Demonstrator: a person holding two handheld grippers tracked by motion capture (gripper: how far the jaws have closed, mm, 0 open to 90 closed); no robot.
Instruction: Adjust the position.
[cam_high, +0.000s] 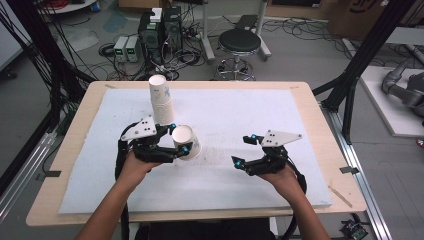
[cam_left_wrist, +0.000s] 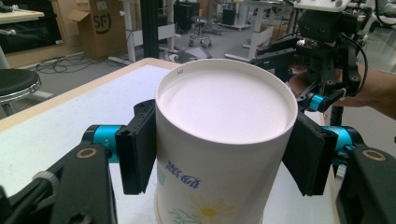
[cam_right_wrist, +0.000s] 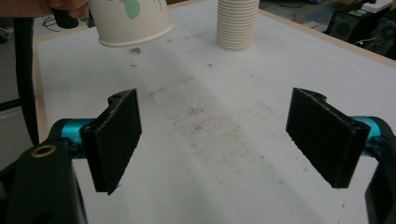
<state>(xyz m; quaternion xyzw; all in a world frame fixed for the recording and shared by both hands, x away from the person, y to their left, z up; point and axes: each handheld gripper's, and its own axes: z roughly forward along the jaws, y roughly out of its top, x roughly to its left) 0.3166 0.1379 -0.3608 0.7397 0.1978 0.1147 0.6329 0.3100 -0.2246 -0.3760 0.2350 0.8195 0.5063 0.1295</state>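
Across the middle of the high view lies a pale wooden table (cam_high: 70, 150) covered almost to its edges by a white foam sheet (cam_high: 235, 110), which is scuffed and speckled with dark specks along its centre. Beyond the table's far edge, on the grey floor, stand a round black stool on a chrome base (cam_high: 240, 45) and a cluster of black computer towers (cam_high: 160, 30) among loose cables.

On the sheet, toward the far left corner, stands a tall stack of white paper cups (cam_high: 161, 100), upside down, with faint printed marks on the side; in the right gripper view its ribbed rims show at the top of the frame (cam_right_wrist: 237, 25).

Just in front of that stack, the left gripper (cam_high: 178, 138), black with blue fittings and a grey three-cornered plate on top, clamps a single white paper cup printed with a daisy and blue lettering (cam_high: 187, 141). The left gripper view shows its two pads pressed against opposite sides of the cup (cam_left_wrist: 224, 144), which is inverted so the recessed base faces up. In the right gripper view the cup's rim (cam_right_wrist: 133, 23) hangs tilted, clear of the sheet.

Toward the near right part of the sheet, well apart from the cup, the right gripper (cam_high: 247, 149) is held in a hand (cam_high: 280, 177), its jaws spread wide with nothing between them; the stained sheet shows through the gap in its own view (cam_right_wrist: 212, 140).
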